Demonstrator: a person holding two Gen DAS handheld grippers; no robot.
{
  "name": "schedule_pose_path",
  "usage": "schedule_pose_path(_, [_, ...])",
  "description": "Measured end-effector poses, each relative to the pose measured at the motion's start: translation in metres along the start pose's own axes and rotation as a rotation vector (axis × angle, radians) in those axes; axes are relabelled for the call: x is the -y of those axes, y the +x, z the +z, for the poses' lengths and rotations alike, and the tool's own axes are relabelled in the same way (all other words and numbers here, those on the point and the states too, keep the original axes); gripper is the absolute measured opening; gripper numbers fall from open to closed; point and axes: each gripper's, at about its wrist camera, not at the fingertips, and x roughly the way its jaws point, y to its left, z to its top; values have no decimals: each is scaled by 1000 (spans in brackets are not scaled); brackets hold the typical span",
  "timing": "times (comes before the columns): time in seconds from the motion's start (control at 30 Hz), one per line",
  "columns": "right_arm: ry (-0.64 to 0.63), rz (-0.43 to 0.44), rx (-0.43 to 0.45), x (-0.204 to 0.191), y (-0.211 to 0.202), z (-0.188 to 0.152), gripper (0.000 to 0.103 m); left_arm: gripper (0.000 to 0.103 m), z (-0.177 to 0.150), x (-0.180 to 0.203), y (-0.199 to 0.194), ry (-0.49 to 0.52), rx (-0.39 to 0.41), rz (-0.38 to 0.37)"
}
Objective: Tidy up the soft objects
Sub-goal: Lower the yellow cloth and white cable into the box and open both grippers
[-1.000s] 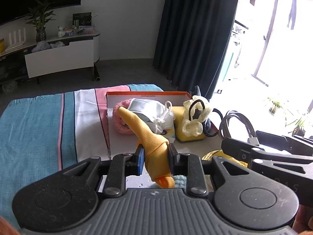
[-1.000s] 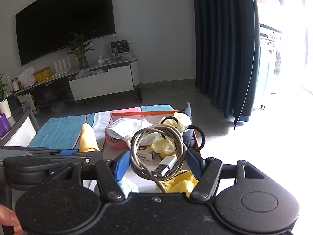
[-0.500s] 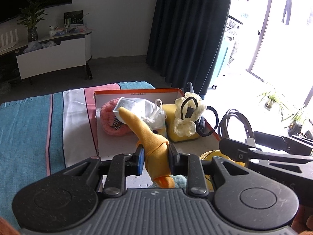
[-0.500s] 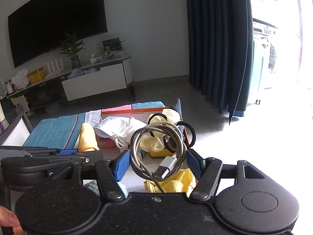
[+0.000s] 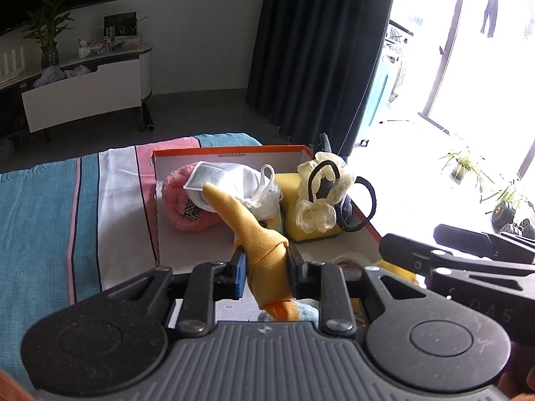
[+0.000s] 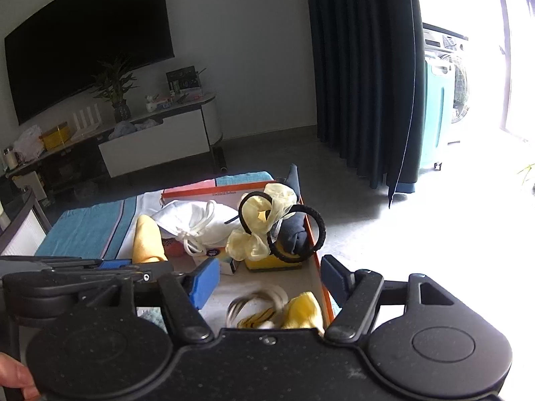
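My left gripper [image 5: 265, 267] is shut on a yellow-orange plush toy [image 5: 257, 240], held above the near edge of an orange-rimmed box [image 5: 230, 150]. The toy also shows in the right wrist view [image 6: 147, 240]. My right gripper [image 6: 267, 279] is open and empty above the box's right side. A coiled grey USB cable [image 6: 257, 302] lies blurred in the box just below it, beside a yellow cloth [image 6: 302, 309]. The box holds a pink fluffy item [image 5: 184, 200], a white mask [image 5: 234, 183], a yellow sponge [image 5: 294, 207], cream scrunchies [image 5: 317, 214] and black hair ties [image 5: 359, 204].
The box sits on a striped teal, white and pink cloth [image 5: 50, 207]. The right gripper's body [image 5: 468, 267] is close on the left gripper's right. A TV stand [image 5: 83, 100] and dark curtain [image 5: 317, 50] stand beyond the table. A navy rolled cloth [image 6: 294, 234] sits at the box's right wall.
My right gripper has opened and let go of the grey cable, which has dropped into the box. My left gripper still holds the plush toy and has shifted slightly.
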Motion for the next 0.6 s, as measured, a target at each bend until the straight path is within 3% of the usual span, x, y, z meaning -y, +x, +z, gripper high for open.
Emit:
schedule_pose_path(0.17, [32, -46, 35, 10, -5, 1, 80, 28, 2, 2, 5, 1, -6, -20])
schedule_pose_path(0.23, [44, -55, 47, 13, -7, 0, 80, 31, 3, 4, 7, -2, -3, -67])
schedule_pose_path(0.3, [45, -59, 52, 15, -10, 1, 80, 57, 5, 8, 11, 8, -17, -126])
schedule_pose_path(0.37, [48, -58, 58, 16, -13, 1, 80, 61, 4, 12, 14, 22, -21, -168])
schedule_pose_path(0.43, [46, -58, 67, 15, -17, 2, 80, 66, 3, 10, 13, 15, -20, -144])
schedule_pose_path(0.6, [37, -37, 65, 13, -25, 2, 80, 93, 3, 2, -2, -10, 6, -88])
